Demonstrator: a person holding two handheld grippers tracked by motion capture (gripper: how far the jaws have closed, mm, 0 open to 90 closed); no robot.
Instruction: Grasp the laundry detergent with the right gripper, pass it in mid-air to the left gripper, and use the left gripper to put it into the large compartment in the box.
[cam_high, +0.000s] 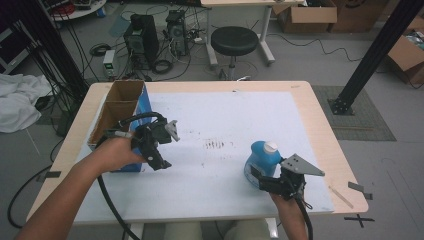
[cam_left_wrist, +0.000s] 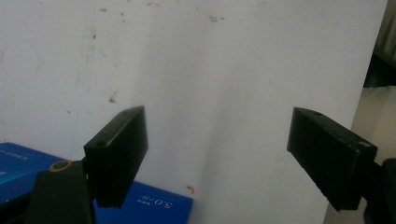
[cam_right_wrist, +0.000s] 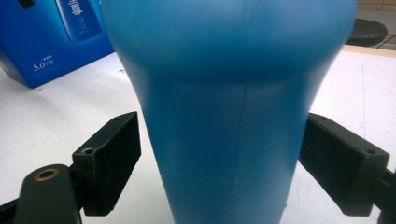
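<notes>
Right now the right gripper (cam_right_wrist: 219, 163) has its jaws spread either side of the one blue plastic bottle with a white cap (cam_high: 262, 157), near the table's (cam_high: 300, 100) right front corner; neither pad visibly touches it. Closing squarely on the narrow waist should hold best. The left gripper (cam_left_wrist: 215, 154), jaws spread and empty, hovers beside the single blue cardboard box (cam_high: 120, 115) at the left edge.

My right gripper view catches "5.0" in white, followed by small characters too tiny to read, on the blue box (cam_right_wrist: 51, 42). My left gripper view has the same "5.0" upside down on that box. Nothing else readable.
</notes>
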